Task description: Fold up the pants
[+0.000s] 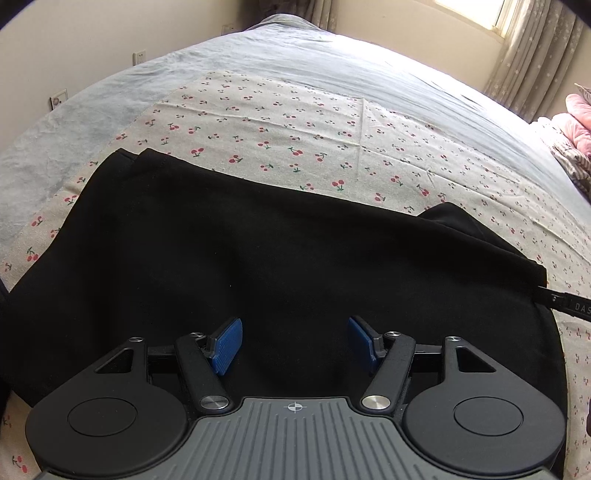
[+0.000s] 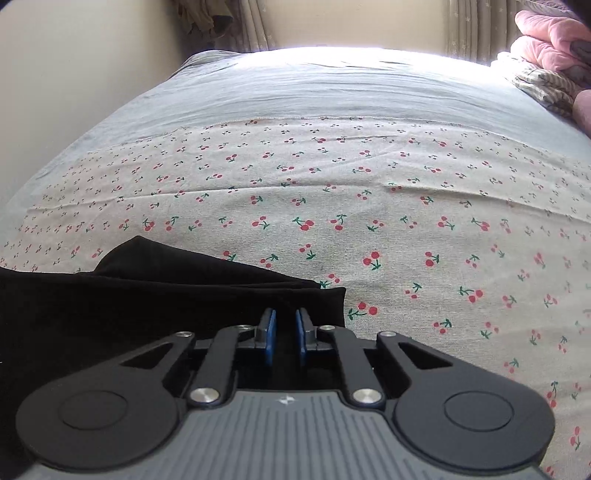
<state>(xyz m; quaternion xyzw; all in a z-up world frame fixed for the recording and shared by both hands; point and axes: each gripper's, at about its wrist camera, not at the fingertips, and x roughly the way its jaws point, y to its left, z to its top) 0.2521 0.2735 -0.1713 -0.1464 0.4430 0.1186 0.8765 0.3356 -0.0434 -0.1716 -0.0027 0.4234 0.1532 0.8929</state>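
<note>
Blue pads point(image 1: 226, 345) of our left gripper point(image 1: 295, 341) stand well apart above the black pants point(image 1: 258, 258), with nothing between them. We see the pants spread flat across the near part of the bed point(image 1: 295, 62), on a cherry-print sheet point(image 1: 295, 125), their far edge running from the left side toward the right. A black strap point(image 1: 565, 304) with pale lettering pokes out at the pants' right end.

Our right gripper point(image 2: 285, 332) sits at that right end, over the corner of the pants point(image 2: 147, 295), where the cloth lies in layered folds. Its pads point(image 2: 269, 334) are drawn close, a narrow dark gap showing between them; we cannot tell whether any cloth is caught there. To the right of that corner the sheet point(image 2: 406, 221) lies bare, lightly creased.

Beyond the sheet a pale blue cover point(image 2: 314, 92) stretches to the bed's far edge. Pink bedding point(image 2: 546, 33) is heaped at the far right corner, beside curtains point(image 1: 532, 48) and a bright window point(image 1: 469, 11).
</note>
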